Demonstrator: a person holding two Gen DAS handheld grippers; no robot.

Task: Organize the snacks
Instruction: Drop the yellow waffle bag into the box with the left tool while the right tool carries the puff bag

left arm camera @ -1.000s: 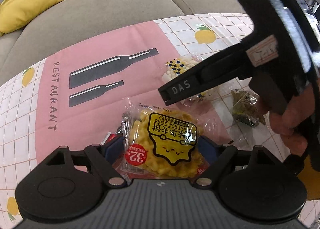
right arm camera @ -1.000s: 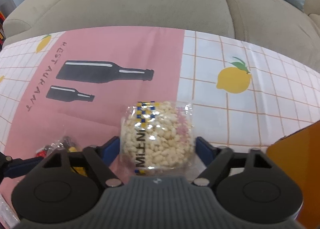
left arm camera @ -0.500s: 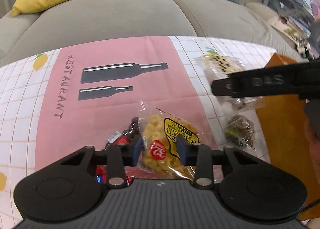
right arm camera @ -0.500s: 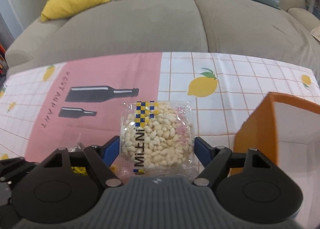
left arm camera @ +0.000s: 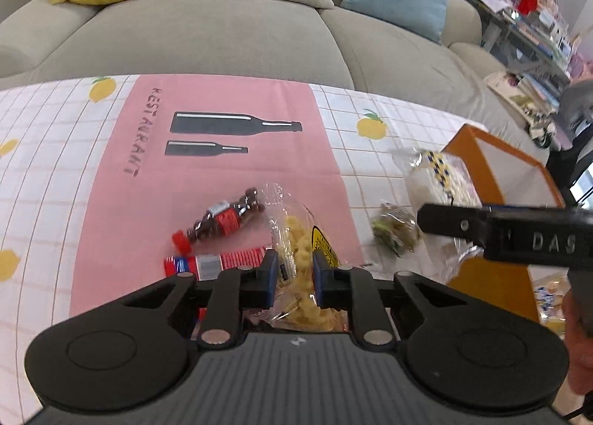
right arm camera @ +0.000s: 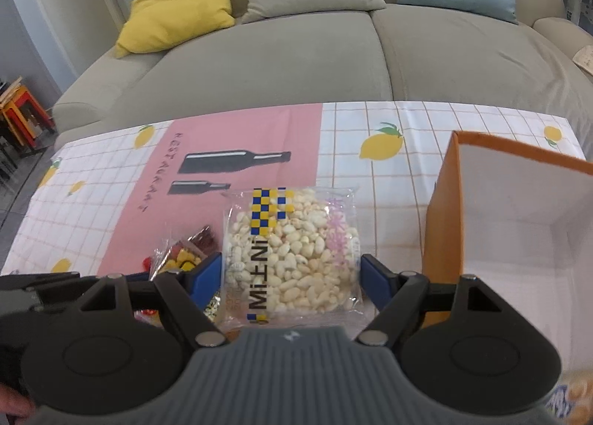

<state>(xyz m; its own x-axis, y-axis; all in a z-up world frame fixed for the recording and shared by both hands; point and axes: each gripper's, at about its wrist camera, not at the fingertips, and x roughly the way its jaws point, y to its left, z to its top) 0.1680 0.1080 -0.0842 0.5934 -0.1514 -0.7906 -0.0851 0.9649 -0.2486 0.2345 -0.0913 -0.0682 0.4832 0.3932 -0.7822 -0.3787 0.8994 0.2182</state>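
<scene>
My left gripper [left arm camera: 294, 278] is shut on a clear packet of yellow corn snacks [left arm camera: 302, 250] and holds it above the pink cloth. My right gripper [right arm camera: 291, 273] is shut on a clear packet of white puffed snacks [right arm camera: 292, 250], held above the table just left of the orange box [right arm camera: 441, 210]. The puffed packet [left arm camera: 441, 180] and the right gripper's finger [left arm camera: 519, 236] also show at the right of the left wrist view, next to the orange box [left arm camera: 493, 150].
On the tablecloth [left arm camera: 55, 173] lie a small cola-bottle candy pack [left arm camera: 222, 221], a red wrapped bar [left arm camera: 222, 262] and a small green packet [left arm camera: 396, 232]. A sofa [right arm camera: 296, 58] with cushions stands behind the table. More packets lie at the lower right [left arm camera: 552, 295].
Both grippers have risen with their packets. The left gripper closed on the corn snack packet; the right moved rightward to the orange box.
</scene>
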